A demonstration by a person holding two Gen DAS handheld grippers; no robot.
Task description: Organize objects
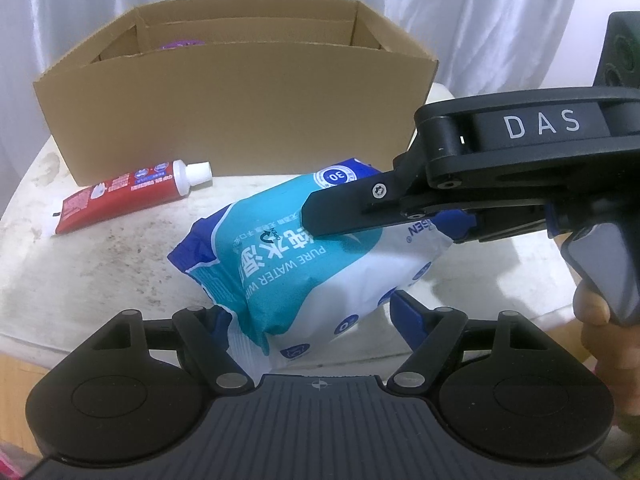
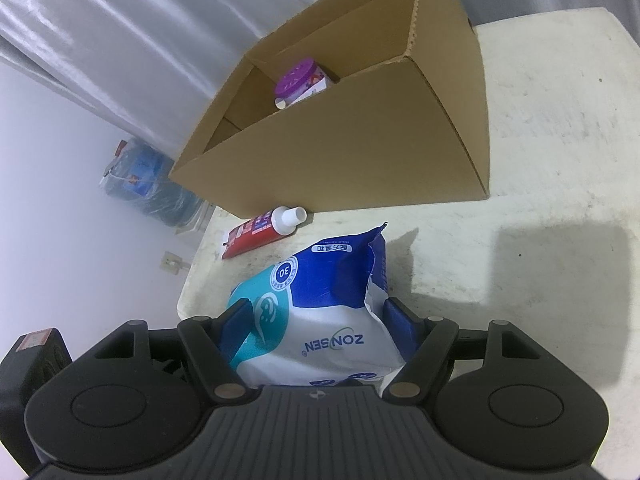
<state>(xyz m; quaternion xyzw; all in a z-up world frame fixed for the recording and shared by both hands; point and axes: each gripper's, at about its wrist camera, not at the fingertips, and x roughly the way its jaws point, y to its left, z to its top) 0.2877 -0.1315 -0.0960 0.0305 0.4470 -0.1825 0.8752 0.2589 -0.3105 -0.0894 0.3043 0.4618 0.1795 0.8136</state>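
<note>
Wet-wipe pack (image 1: 320, 248) is clamped at both ends: left gripper (image 1: 308, 316) holds the near end between its blue pads, right gripper (image 2: 316, 320) holds the other end, jaws part-way closed on the soft pack in both views. Pack is lifted and tilted just above the white table (image 1: 100, 264), long axis running from one gripper to the other. Cardboard box (image 1: 224, 120) lies beyond the pack, open top up, with a purple-lidded jar (image 2: 298, 82) already inside. Judged next: pack is to be carried forward and up over the near box wall. Red toothpaste tube (image 1: 128, 196) is left on the table just beside the box front. Readable text: "PURE WATER", "ZONSEN", "30" on the pack; "DAS" on the right gripper body.
</note>
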